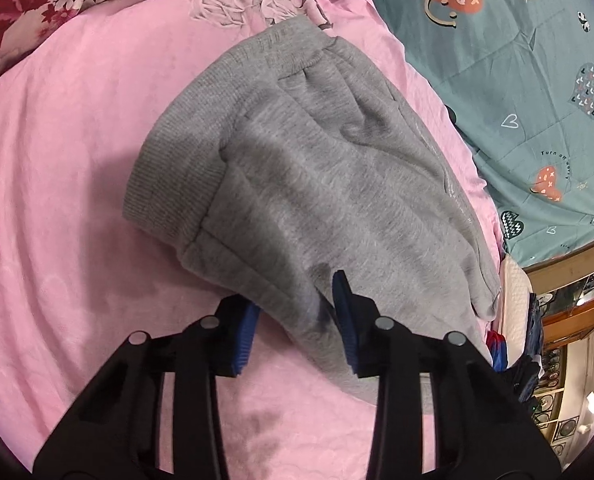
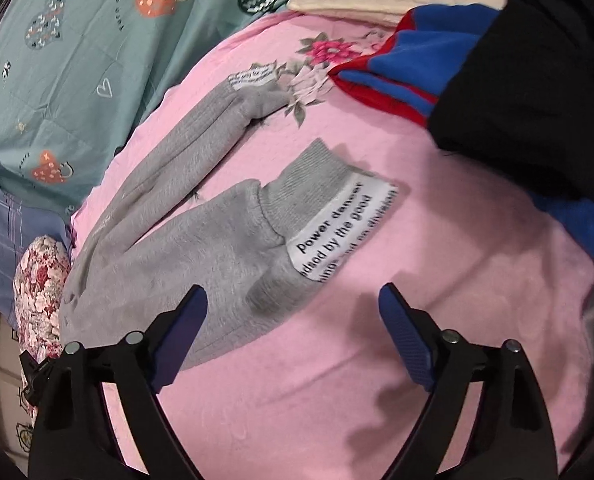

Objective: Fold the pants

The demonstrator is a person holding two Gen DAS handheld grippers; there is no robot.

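Grey sweatpants (image 1: pixel 317 184) lie on a pink bedsheet (image 1: pixel 65 168). The left wrist view shows the waistband end, ribbed band at the upper left. My left gripper (image 1: pixel 297 312) is partly open with a fold of the grey fabric between its blue pads; the jaws do not press it. In the right wrist view the two legs (image 2: pixel 201 240) spread apart, each ending in a ribbed cuff with a white printed label (image 2: pixel 341 228). My right gripper (image 2: pixel 293 316) is wide open just above the sheet, its left finger over the near leg's edge.
A teal patterned quilt (image 1: pixel 537 80) lies along the far side. A floral pillow (image 2: pixel 41 292) is at the left of the right wrist view. Blue-red (image 2: pixel 401 68) and black (image 2: pixel 529 100) clothes are piled at the upper right. The bed's edge and furniture (image 1: pixel 569 320) show at the right.
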